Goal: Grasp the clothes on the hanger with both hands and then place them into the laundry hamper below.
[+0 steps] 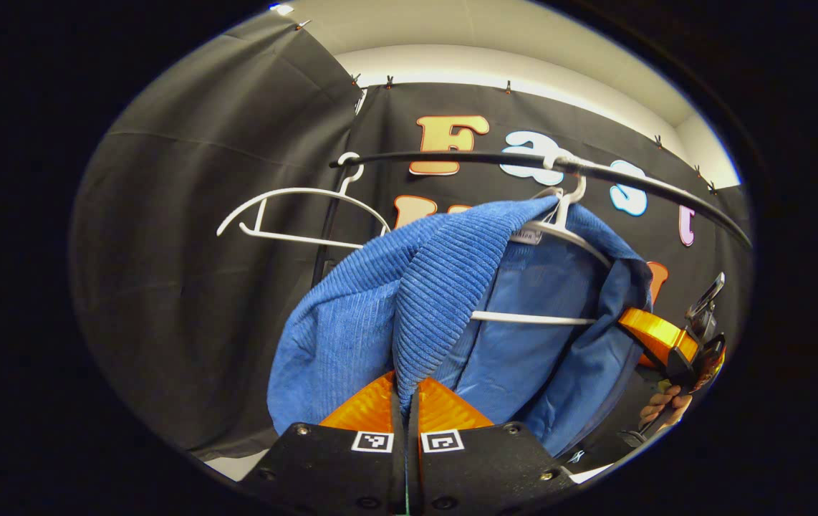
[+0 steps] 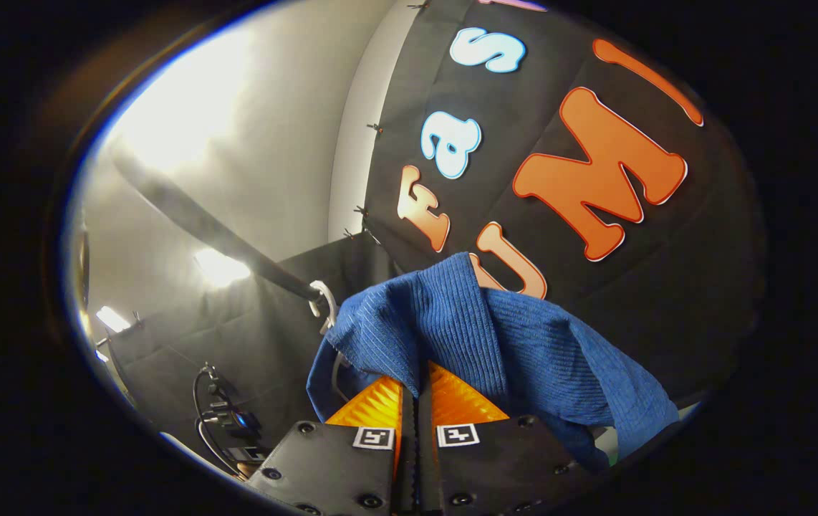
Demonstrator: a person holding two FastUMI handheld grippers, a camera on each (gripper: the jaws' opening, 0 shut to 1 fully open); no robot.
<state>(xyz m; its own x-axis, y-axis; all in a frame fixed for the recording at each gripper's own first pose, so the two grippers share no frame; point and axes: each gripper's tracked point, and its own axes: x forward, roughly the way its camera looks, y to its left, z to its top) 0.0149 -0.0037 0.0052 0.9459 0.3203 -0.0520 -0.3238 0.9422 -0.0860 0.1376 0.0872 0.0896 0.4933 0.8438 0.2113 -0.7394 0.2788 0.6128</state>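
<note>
This is a staged recording booth, not a lived-in home. Black cloth [image 1: 187,301] is clipped up as walls with small clips [image 1: 389,82] along its top edge, and plain pale wall [image 1: 523,68] shows above it. A dark clothes rail [image 1: 452,158] spans the booth, carrying a bare white hanger [image 1: 294,215] and a blue ribbed garment [image 1: 438,308]. In the right gripper view, bright studio lights [image 2: 221,266] and looped cables with equipment [image 2: 219,419] sit in a lower corner.
</note>
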